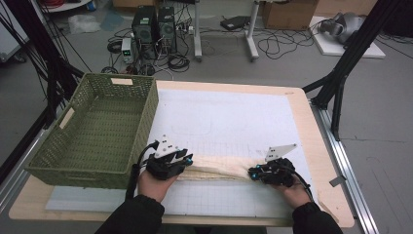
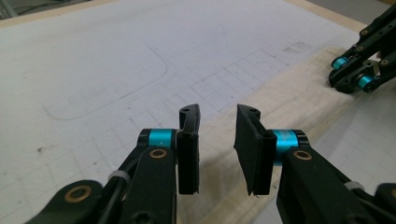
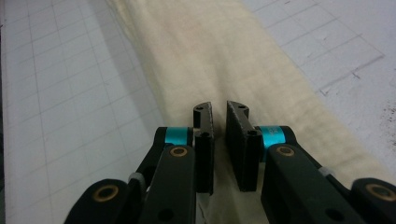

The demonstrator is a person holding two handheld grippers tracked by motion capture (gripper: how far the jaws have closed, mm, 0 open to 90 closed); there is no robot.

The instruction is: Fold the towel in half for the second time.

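The left tongs (image 2: pixel 217 135) stand with their jaws apart, poised over one end of a long cream cloth (image 2: pixel 289 98), with nothing between the pads. The right tongs (image 3: pixel 219 123) have their jaws drawn close with a narrow gap left; a raised fold of the cloth (image 3: pixel 224 56) runs up to them, but I cannot tell whether it is pinched. In the high view the left tongs (image 1: pixel 187 161) and right tongs (image 1: pixel 252 172) sit at opposite ends of the cloth (image 1: pixel 219 168), which lies as a bunched strip across the near part of a white gridded mat (image 1: pixel 229 122) on the table (image 1: pixel 311 126). A green woven basket (image 1: pixel 97 129) stands at the table's left edge, just beside the left hand (image 1: pixel 156 183).
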